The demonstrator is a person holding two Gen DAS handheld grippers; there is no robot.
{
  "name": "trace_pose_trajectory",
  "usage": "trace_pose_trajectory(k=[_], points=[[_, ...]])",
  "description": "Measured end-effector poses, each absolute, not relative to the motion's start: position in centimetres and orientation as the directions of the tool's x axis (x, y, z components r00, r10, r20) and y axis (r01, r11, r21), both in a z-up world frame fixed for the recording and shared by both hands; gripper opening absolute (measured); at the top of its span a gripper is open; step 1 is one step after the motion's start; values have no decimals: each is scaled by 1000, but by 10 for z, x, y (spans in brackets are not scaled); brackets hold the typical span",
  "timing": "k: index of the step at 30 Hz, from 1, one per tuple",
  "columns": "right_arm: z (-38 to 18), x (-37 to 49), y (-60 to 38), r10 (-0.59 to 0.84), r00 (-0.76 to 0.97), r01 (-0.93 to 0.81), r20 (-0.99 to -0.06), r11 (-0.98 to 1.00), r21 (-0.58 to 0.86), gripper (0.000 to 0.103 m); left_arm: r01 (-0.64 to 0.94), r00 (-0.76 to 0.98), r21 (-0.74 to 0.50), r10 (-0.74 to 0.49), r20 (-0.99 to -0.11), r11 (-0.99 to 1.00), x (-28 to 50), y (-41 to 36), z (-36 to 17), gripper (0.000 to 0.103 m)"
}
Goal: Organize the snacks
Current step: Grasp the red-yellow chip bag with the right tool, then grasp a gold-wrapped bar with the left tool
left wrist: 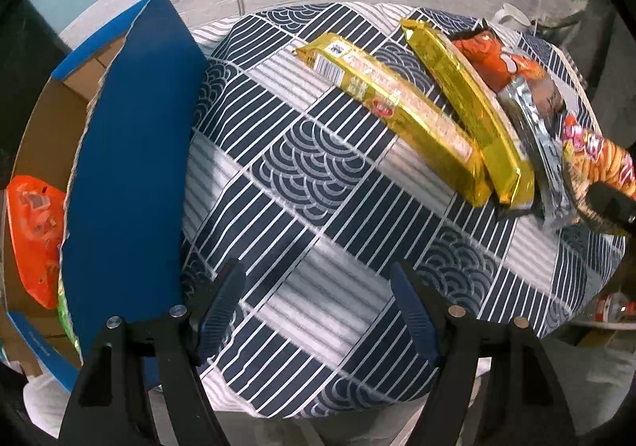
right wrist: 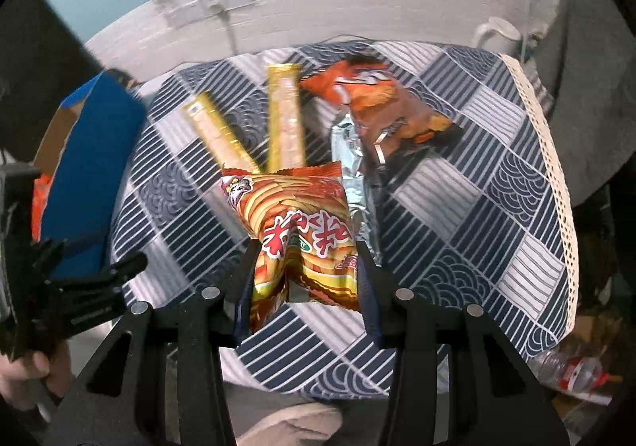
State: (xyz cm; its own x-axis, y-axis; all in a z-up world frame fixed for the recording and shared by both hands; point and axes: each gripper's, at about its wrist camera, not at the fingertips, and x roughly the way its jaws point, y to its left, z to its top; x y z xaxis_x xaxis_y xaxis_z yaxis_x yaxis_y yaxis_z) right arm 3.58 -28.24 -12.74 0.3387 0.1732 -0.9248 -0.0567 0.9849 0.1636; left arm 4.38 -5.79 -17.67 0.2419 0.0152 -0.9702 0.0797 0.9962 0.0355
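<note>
Right fingers (right wrist: 306,279) pinched on the red and yellow snack bag (right wrist: 302,231), squeezing its middle, bag lifted off the surface (right wrist: 457,215). Left fingers (left wrist: 318,311) wide apart, holding nothing, hanging over bare cloth beside the box.

Could slip: a puffy, shiny bag, gripped only at one crumpled spot. A quick swing might shake it loose. A hard squeeze might crush the chips inside or pop the bag.

Just behind the held bag, a silver packet (right wrist: 353,167). Farther back, an orange bag (right wrist: 369,96) and two long gold biscuit packs (left wrist: 393,104) (left wrist: 465,104), side by side, touching.

Far on the left, a cardboard box (left wrist: 47,120) with a tall blue flap (left wrist: 131,167) standing up. Inside it, an orange packet (left wrist: 35,239) already. Probably the place for the snacks. Flap sticking up between surface and box, so the bag must go over or around it. Left fingers also in that path, easy to bump.
</note>
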Motion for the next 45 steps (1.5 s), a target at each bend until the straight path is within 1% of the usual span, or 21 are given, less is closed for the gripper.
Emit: trace_pose_trajectory(k=[3,4,5,7,13,17,19,24,28,34,37,41,42,43,45], points=[[-136,42,-291,172,342,-19,-924,984,176,43,44,249,9,-2,-968,999,56,-62,-176,77],[-137,43,-294,171,347,-10,-922,984,179,43,31,253,0,-8,-967,1000,60,-64,-176,78],[-139,44,-296,169,351,-1,-921,984,180,43,16,257,-7,-11,-966,1000,65,-65,-175,81],[-142,46,-300,164,356,8,-920,984,179,43,-5,272,-10,-8,-962,1000,75,-69,-175,82],[-144,55,-303,127,382,14,-915,990,143,43,-58,300,44,59,-952,997,104,-81,-177,82],[-144,65,-305,92,398,29,-913,993,113,43,-83,308,38,62,-949,996,122,-87,-180,82],[-143,69,-305,99,400,30,-911,992,121,43,-96,305,34,62,-950,995,132,-92,-182,82],[-145,74,-302,118,402,13,-908,991,135,43,-133,302,78,115,-946,988,153,-106,-193,82],[-147,75,-303,127,397,14,-909,989,144,43,-169,289,68,115,-950,983,165,-111,-201,82],[-150,76,-307,145,390,12,-909,987,162,43,-143,281,81,119,-952,986,175,-123,-212,82],[-151,75,-306,144,388,3,-910,988,157,43,-130,242,86,116,-963,988,179,-127,-224,82],[-152,75,-306,149,386,3,-911,987,163,43,-100,198,53,72,-978,994,178,-130,-239,83],[-152,75,-306,150,385,2,-911,987,163,43,-101,205,42,62,-977,994,177,-129,-239,82],[-152,75,-306,150,384,3,-911,987,163,43,-96,210,34,54,-976,995,175,-129,-239,80],[-153,75,-307,151,382,5,-912,986,166,43,-64,223,25,38,-974,998,171,-130,-237,68]])
